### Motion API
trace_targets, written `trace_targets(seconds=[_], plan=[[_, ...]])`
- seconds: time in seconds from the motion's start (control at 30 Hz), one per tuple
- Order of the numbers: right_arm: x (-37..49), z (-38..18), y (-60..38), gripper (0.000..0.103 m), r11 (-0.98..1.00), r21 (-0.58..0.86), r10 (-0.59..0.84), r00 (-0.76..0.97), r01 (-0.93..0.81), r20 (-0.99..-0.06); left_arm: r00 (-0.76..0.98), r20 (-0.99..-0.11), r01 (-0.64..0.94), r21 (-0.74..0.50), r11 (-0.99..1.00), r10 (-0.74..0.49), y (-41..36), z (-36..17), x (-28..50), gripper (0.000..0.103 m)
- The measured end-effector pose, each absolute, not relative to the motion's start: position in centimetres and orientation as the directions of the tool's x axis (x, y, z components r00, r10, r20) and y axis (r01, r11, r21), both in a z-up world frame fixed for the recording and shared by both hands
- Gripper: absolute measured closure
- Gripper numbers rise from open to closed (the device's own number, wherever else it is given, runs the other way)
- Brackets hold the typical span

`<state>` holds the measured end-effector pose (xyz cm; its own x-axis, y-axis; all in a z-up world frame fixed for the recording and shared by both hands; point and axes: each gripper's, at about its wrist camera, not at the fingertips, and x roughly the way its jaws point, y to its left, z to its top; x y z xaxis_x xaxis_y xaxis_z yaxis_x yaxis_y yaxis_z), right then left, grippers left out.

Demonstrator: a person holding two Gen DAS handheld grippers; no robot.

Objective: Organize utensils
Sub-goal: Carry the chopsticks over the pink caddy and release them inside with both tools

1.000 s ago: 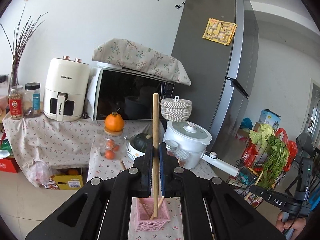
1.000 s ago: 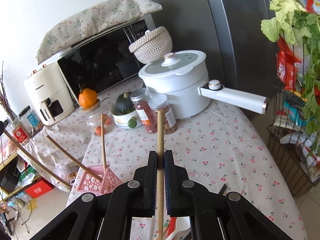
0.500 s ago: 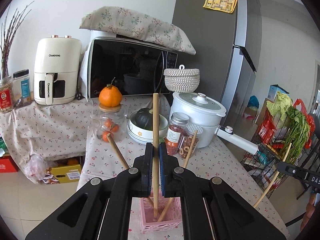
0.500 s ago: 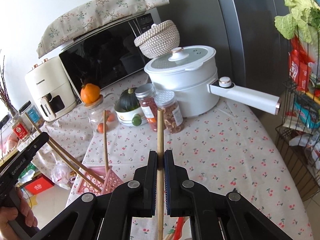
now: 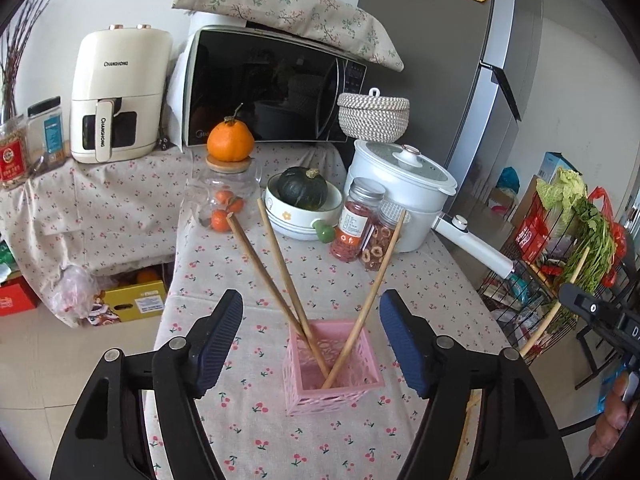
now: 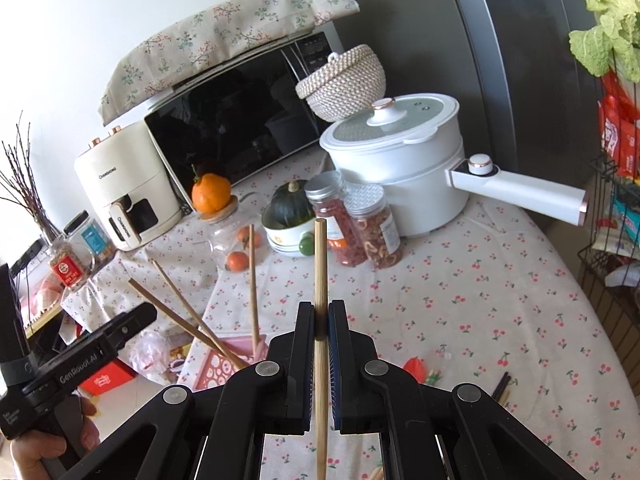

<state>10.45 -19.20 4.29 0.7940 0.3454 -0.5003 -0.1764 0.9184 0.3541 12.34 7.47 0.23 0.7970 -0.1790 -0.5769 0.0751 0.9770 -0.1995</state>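
Left gripper (image 5: 311,332): jaws opening, nothing between the pads, hanging just above the small pink perforated plastic basket (image 5: 334,394) on the cherry-print tablecloth (image 5: 420,280). Three long wooden chopsticks stand in the basket: two lean left (image 5: 264,268), one leans right (image 5: 378,276), all propped loosely on the rim.

Risks: the basket looks light and sits near the table's front edge, so a brush from the open left fingers (image 5: 218,336) on pulling away could tip it or flick a stick out. The leaning sticks make it top-heavy.

Right gripper (image 6: 321,326): clamped on a fourth upright wooden chopstick (image 6: 320,276), well right of the basket. Lowering it could knock the crossed sticks, miss the small opening, or slip, since the grip is narrow. More utensils lie on the cloth by the right gripper (image 6: 502,384).
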Motion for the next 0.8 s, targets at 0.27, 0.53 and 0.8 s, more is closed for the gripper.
trace_targets(seconds=[0.27,0.53,0.8], plan=[[10.1,7.3,-16.3,0.098,0.892,0.386,0.383,0.85,-0.237,-0.363,0.693,-0.716,-0.006,-0.117,0.993,-0.08,9.9,-2.1,10.8,0.021],[11.7,8.3,-11.2,0.098,0.899,0.329,0.385,0.88,-0.289,-0.279,0.62,-0.773,-0.024,-0.185,0.982,-0.13,12.2,-3.6,10.1,0.021],[15.6,4.1,-6.5,0.098,0.93,0.264,0.351,0.831,-0.256,-0.43,0.613,-0.774,-0.01,-0.205,0.979,-0.156,12.6,-3.5,9.9,0.021]])
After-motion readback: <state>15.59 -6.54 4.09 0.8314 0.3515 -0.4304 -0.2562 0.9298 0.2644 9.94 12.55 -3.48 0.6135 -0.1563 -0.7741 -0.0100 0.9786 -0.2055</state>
